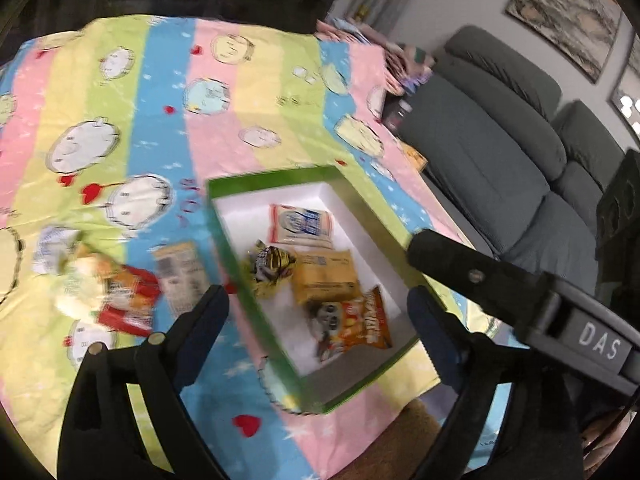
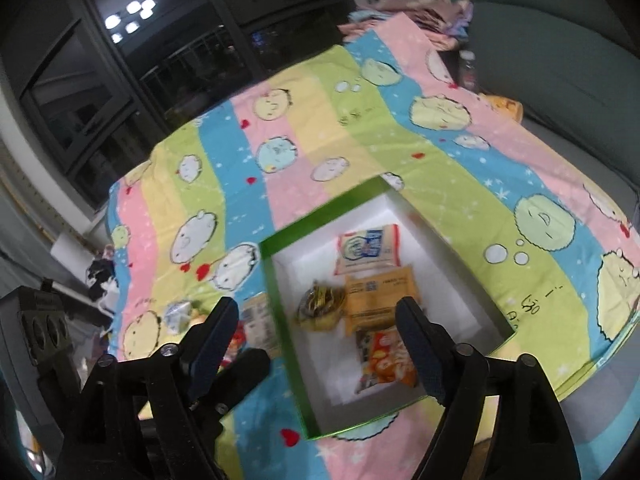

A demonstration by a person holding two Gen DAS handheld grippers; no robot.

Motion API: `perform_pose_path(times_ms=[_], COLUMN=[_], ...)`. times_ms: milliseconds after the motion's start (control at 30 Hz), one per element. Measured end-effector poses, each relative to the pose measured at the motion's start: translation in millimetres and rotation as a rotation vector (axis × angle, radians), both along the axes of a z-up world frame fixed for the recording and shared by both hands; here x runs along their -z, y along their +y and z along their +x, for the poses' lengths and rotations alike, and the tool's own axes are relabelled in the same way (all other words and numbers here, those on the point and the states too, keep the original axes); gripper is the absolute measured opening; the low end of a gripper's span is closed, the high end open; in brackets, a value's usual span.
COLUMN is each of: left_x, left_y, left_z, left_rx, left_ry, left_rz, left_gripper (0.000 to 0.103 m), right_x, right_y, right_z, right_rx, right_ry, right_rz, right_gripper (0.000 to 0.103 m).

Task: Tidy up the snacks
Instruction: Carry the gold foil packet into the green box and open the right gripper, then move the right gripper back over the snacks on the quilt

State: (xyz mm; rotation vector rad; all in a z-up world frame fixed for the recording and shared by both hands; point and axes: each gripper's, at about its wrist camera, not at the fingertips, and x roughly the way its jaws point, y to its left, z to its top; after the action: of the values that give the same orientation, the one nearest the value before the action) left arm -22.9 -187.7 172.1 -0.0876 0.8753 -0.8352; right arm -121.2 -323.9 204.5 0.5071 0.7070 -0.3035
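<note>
A green-rimmed box with a white inside [image 1: 224, 216] [image 2: 276, 280] lies on the striped cartoon cloth. In it are a white-blue packet [image 1: 301, 224] [image 2: 368, 249], a gold wrapped snack [image 1: 272, 266] [image 2: 320, 308], a yellow packet [image 1: 326, 276] [image 2: 380, 298] and an orange packet [image 1: 362, 322] [image 2: 384, 362]. Left of the box lie loose snacks: a red-orange packet [image 1: 124, 300], a pale barcode packet [image 1: 182, 272] [image 2: 256, 318] and a white-blue wrapper [image 1: 54, 250] [image 2: 176, 314]. My left gripper [image 1: 318, 320] is open and empty above the box. My right gripper [image 2: 316, 340] is open and empty above the box.
The cloth covers a table [image 1: 160, 120] [image 2: 360, 140]. A grey sofa [image 1: 500, 152] [image 2: 560, 60] stands to the right. Folded clothes [image 1: 380, 44] and small items lie at the far right edge. The right gripper's body [image 1: 520, 292] crosses the left wrist view.
</note>
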Motion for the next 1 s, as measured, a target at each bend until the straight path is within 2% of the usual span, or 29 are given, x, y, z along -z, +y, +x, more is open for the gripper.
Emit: perform_pose_path(times_ms=[267, 433, 633, 733, 900, 1000], left_x=[6.4, 30.0, 68.5, 87.9, 102.1, 106.6], left_y=[72.7, 116.2, 158.4, 175.2, 190.4, 207.4], left_z=[21.7, 41.8, 59.4, 66.5, 70.1, 74.2], left_rx=[-0.164, -0.296, -0.380, -0.406, -0.448, -0.492], left_ry=[0.004, 0.030, 0.051, 0.075, 0.093, 0.106], left_rz=[-0.022, 0.002, 0.060, 0.060, 0.096, 0.092], left_gripper=[0.091, 0.092, 0.092, 0.092, 0.092, 0.091], right_x=[-10.4, -3.9, 9.3, 18.2, 32.9, 41.4], right_y=[43.8, 62.5, 82.7, 91.6, 111.5, 124.0], right_z=[8.9, 20.8, 37.4, 48.5, 68.8, 80.7], right_rx=[-0.070, -0.090, -0.117, -0.124, -0.153, -0.184], right_ry=[0.008, 0.036, 0.088, 0.118, 0.155, 0.168], right_rz=[-0.066, -0.092, -0.133, -0.137, -0.149, -0.142], right_gripper=[0.083, 0.083, 0.083, 0.083, 0.083, 0.083])
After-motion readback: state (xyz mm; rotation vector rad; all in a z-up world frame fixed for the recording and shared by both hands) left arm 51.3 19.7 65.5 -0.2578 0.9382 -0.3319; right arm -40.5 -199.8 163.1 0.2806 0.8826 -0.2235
